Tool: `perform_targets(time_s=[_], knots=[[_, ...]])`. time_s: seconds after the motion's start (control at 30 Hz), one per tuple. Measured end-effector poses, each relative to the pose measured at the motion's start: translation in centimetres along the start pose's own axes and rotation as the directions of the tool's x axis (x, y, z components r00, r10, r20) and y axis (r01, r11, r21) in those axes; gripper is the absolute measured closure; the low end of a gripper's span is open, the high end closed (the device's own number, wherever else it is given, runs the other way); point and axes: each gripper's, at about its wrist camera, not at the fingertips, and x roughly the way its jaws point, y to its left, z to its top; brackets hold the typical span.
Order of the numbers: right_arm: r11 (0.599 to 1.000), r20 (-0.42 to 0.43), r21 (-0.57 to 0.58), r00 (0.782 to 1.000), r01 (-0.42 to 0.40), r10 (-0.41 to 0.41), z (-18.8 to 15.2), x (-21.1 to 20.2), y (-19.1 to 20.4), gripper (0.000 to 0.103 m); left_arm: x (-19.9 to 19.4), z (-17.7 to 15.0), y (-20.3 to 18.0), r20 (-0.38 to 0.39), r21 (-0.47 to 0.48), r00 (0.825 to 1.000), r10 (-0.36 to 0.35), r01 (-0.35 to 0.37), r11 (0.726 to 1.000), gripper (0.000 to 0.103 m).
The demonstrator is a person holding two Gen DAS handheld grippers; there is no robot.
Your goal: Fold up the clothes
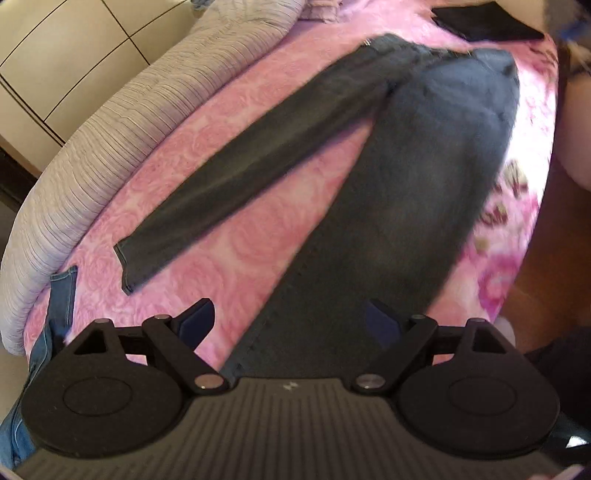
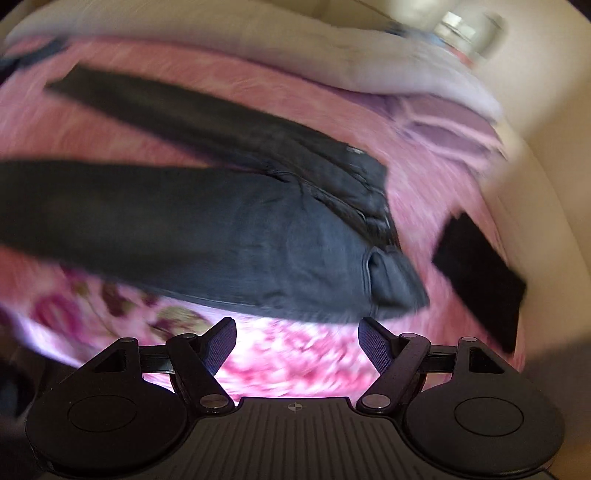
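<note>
While I look through the left wrist camera, I see the dark grey jeans [image 1: 424, 177] lying spread on the pink blanket [image 1: 229, 155] of the bed. Both legs are stretched flat and they open apart like a letter V, joined at the waist at the far end. One leg [image 1: 258, 158] runs to the left, and its hem lies on the blanket. The other leg runs toward me and passes between the fingers of my left gripper [image 1: 291, 319]. Its jaws stand wide apart and hold nothing; whether the right finger [image 1: 380, 325] touches the cloth, I cannot tell.

At the left edge of the bed there is a grey striped cover [image 1: 110, 122], and a piece of blue denim [image 1: 61, 295] hangs near it. A flat black object [image 1: 484, 22] lies on the blanket beyond the waist.

From the right wrist camera the picture is blurred. My right gripper [image 2: 297, 343] is over the flowered border of the blanket [image 2: 295, 365], just beside the jeans [image 2: 207, 236] near the waist, and not touching them. Its jaws are also wide apart and empty. The black object [image 2: 480, 273] lies to the right of the waist, apart from it, and some folded lilac cloth [image 2: 443, 129] lies farther behind.
</note>
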Motion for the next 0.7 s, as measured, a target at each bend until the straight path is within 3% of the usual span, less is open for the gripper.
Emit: perform_targets(time_s=[0.13, 0.27, 0.37, 0.43, 0.53, 0.7], knots=[[0.998, 0.0, -0.058, 0.999, -0.033, 0.033, 0.3, 2.5, -1.5, 0.027, 2.0, -3.2, -3.2, -0.068, 0.071, 0.998, -0.004, 0.009, 0.997, 0.028], [0.991, -0.012, -0.116, 0.998, -0.063, 0.062, 1.0, 4.5, -0.9, 0.027, 4.8, -6.0, -6.8, -0.075, 0.167, 0.997, -0.01, 0.022, 0.986, 0.031], [0.987, -0.03, -0.146, 0.997, -0.073, 0.069, 1.3, 5.7, 0.5, 0.027, 7.6, -7.8, -9.2, -0.073, 0.255, 0.997, 0.029, -0.01, 0.967, 0.037], [0.983, -0.049, -0.163, 0.996, -0.08, 0.073, 1.4, 6.7, 1.5, 0.027, 8.7, -8.2, -9.5, -0.051, 0.286, 0.997, 0.057, -0.04, 0.957, 0.046], [0.978, -0.079, -0.191, 0.994, -0.085, 0.071, 1.1, 8.2, 3.2, 0.027, 10.1, -8.5, -9.7, -0.011, 0.324, 0.995, 0.097, -0.088, 0.942, 0.044], [0.961, -0.055, -0.249, 0.993, -0.117, 0.106, 0.7, 10.0, 5.9, 0.027, 11.4, -9.0, -10.0, 0.059, 0.402, 0.988, 0.141, -0.152, 0.903, 0.04]])
